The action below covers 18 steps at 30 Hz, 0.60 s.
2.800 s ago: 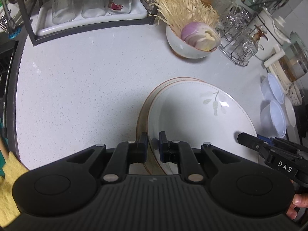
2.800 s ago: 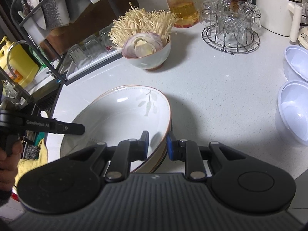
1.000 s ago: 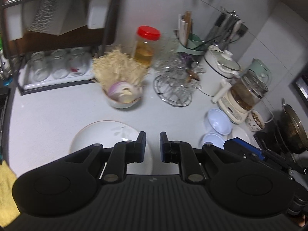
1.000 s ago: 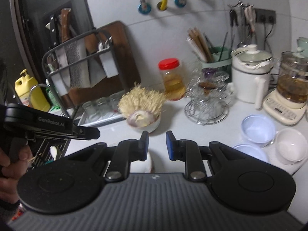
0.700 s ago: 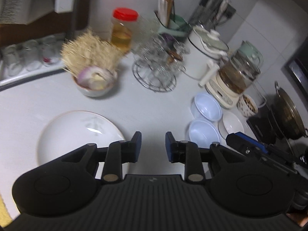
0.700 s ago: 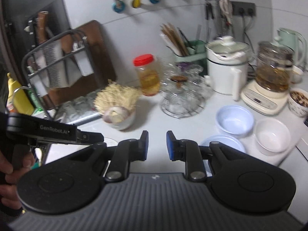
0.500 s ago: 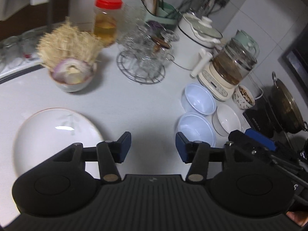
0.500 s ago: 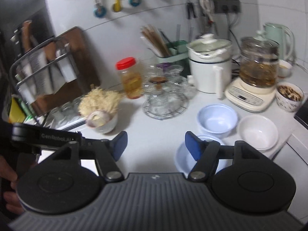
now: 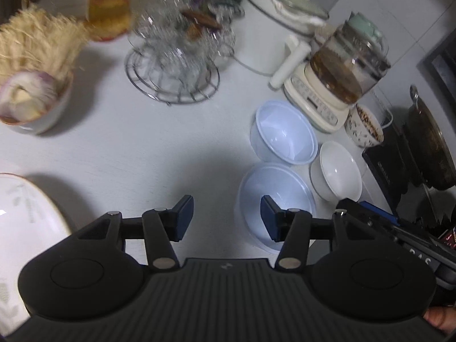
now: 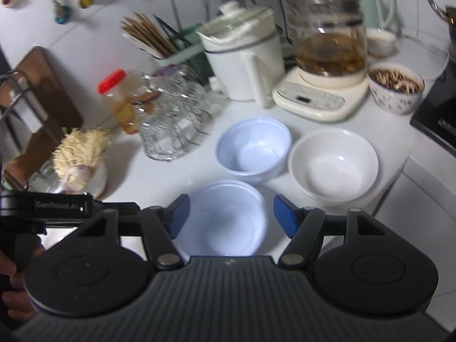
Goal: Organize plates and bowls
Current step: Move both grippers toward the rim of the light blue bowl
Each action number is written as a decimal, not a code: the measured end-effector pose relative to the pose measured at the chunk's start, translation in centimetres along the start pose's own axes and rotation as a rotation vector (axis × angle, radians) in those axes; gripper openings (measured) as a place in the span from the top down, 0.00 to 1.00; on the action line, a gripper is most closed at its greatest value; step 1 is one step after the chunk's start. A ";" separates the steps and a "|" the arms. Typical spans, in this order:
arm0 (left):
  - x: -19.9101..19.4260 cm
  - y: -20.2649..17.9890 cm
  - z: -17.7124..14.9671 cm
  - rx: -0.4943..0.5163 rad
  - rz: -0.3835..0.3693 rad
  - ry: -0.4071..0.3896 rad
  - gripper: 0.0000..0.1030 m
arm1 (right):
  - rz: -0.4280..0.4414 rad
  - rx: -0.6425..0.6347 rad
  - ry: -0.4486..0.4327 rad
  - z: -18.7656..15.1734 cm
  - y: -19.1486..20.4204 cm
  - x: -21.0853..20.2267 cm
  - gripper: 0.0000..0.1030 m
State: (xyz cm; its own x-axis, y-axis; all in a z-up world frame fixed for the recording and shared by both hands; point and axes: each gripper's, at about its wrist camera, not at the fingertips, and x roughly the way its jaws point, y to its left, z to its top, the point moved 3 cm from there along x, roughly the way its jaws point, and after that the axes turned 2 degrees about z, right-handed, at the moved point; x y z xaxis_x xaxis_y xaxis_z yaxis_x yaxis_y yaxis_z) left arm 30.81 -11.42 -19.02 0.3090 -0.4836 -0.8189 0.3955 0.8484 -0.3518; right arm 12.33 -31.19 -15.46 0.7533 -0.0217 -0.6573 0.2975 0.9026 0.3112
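On the bench, at 12 o'clock, your right tool [image 10: 229, 213] and left tool [image 9: 227, 218], clenched half a second ago, now gape over the near blue bowl [image 10: 225, 219]; plates [image 9: 25, 219] sit at 9 o'clock, so bowls come next.

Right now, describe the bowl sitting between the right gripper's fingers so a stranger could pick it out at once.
Start at the glass kettle on its cream base at the back of the white counter. In front of it three empty bowls cluster together. The one meant is the pale blue bowl nearest the camera, framed by the open right gripper; the other blue bowl sits farther back, and the white bowl is to the right.
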 end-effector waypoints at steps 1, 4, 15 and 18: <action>0.9 -0.2 0.1 0.002 -0.002 0.017 0.44 | -0.002 0.004 0.012 0.0 -0.4 0.6 0.40; 3.2 -0.4 0.3 -0.013 -0.018 0.069 0.45 | -0.007 0.026 0.049 0.0 -1.3 2.0 0.48; 7.4 -0.9 0.4 0.023 -0.018 0.145 0.84 | -0.006 0.046 0.117 -1.6 -2.5 5.4 0.76; 7.5 -1.2 0.6 0.041 -0.022 0.148 0.89 | 0.005 0.049 0.127 -1.7 -2.3 5.7 0.79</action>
State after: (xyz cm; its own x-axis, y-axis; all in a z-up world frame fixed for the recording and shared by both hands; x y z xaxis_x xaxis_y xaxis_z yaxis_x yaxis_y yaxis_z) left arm 33.14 -16.22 -24.48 0.1704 -0.4623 -0.8702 0.4367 0.8271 -0.3539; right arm 14.91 -32.70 -21.09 0.6753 0.0403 -0.7364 0.3249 0.8802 0.3461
